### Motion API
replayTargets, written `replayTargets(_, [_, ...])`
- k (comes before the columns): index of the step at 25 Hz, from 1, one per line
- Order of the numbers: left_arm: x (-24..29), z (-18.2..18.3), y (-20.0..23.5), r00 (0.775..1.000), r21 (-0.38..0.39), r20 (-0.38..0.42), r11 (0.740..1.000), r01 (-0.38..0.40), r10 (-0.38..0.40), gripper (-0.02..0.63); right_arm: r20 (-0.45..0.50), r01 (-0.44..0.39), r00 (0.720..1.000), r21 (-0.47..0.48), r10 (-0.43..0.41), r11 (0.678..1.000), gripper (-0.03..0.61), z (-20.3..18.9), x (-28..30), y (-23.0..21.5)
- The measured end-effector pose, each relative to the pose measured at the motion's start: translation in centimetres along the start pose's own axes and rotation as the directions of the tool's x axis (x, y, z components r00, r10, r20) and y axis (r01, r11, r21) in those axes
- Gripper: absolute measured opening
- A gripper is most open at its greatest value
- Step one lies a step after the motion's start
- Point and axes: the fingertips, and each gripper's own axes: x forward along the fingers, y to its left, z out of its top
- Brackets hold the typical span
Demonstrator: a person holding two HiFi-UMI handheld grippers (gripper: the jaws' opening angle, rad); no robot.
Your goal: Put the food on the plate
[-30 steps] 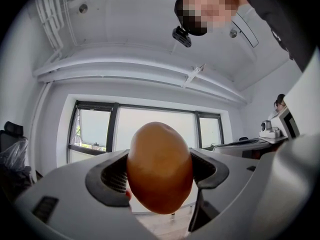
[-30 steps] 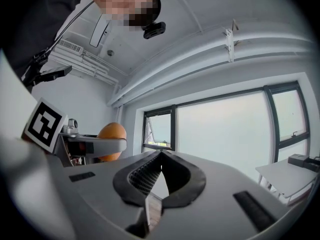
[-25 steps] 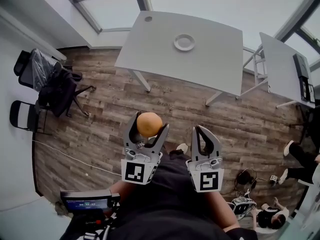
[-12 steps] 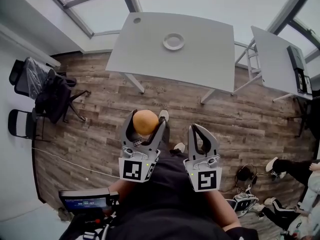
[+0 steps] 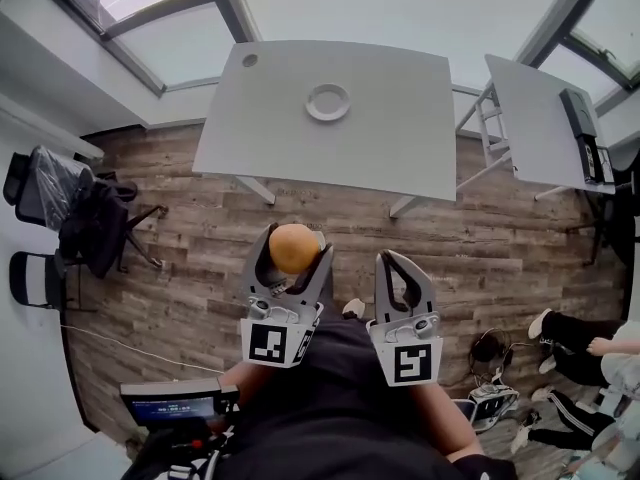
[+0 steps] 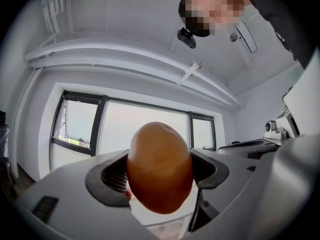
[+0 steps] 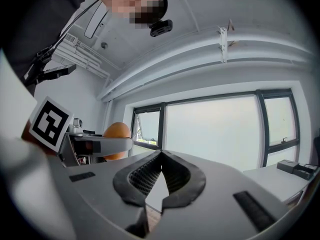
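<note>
My left gripper [image 5: 293,249] is shut on an orange, egg-shaped bread roll [image 5: 294,248], held up in front of my chest over the wooden floor. In the left gripper view the roll [image 6: 160,167] fills the gap between both pads and the jaws point up toward the windows. My right gripper [image 5: 400,264] is beside it to the right, shut with nothing in it; its tips [image 7: 161,159] meet. A small white plate [image 5: 328,102] lies on the grey table [image 5: 400,158] well ahead of both grippers. The right gripper view also catches the roll [image 7: 116,132] at its left.
A second grey table [image 5: 540,128] with a black device stands at the right. Dark chairs [image 5: 60,203] line the left wall. Another person's legs [image 5: 575,333] and cables lie on the floor at the lower right. A device with a screen [image 5: 170,408] sits at my lower left.
The table and plate have drifted nearer and slightly left in the head view. Both grippers stay in the same pose, the left still holding the roll.
</note>
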Motion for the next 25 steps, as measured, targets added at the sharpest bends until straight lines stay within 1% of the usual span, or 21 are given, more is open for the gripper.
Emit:
replayTargets(1, [1.0,-0.1,0.5,1.0,0.006,0.002,1.0,0.0,0.0,0.348,-0.013,0.002,1.0,-0.002,-0.002,1.0,0.006,-0.4,1.0,-0.5])
replayTargets(3, [3.1,0.0,1.3,1.0,0.052,0.019,0.999,0.002,-0.003,0.348,-0.045,0.011,0.999,0.012,-0.01,1.0,0.006,-1.3,3.1,-1.6])
replayTargets(5, [5.0,0.0,2.2,1.0,0.099,0.021,0.995,0.014,-0.016,0.348,-0.052,0.013,0.999,0.024,-0.012,1.0,0.006,-1.6,5.7,-2.5])
replayTargets(6, [6.0,-0.2,3.0,1.0,0.105,0.014,0.994,0.017,-0.019,0.348,-0.051,0.007,0.999,0.029,-0.006,1.0,0.006,-1.6,7.2,-2.7])
replayTargets(9, [8.5,-0.4,6.3,1.0,0.08,0.0,0.997,-0.01,0.01,0.348,-0.046,-0.017,0.999,0.031,0.018,0.999,0.006,-1.0,11.6,-3.1])
replayTargets(12, [10.5,0.1,9.8,0.999,0.053,0.007,0.997,-0.049,0.048,0.348,-0.043,-0.026,0.999,0.0,0.026,1.0,0.006,-0.7,15.5,-3.4])
replayTargets(15, [11.7,0.1,12.8,0.997,0.035,-0.01,0.997,-0.07,0.07,0.348,-0.052,-0.05,0.997,-0.016,0.049,0.999,0.006,-0.6,18.8,-3.2])
replayTargets(21, [14.0,0.4,17.3,0.995,0.028,-0.018,0.995,-0.099,0.099,0.348,-0.065,-0.059,0.996,0.038,0.061,0.998,0.006,-0.9,23.9,-2.7])
replayTargets(25, [15.3,0.1,19.5,0.994,0.018,-0.03,0.994,-0.106,0.106,0.348,-0.089,-0.087,0.992,0.032,0.089,0.996,0.006,-1.5,26.5,-2.2])
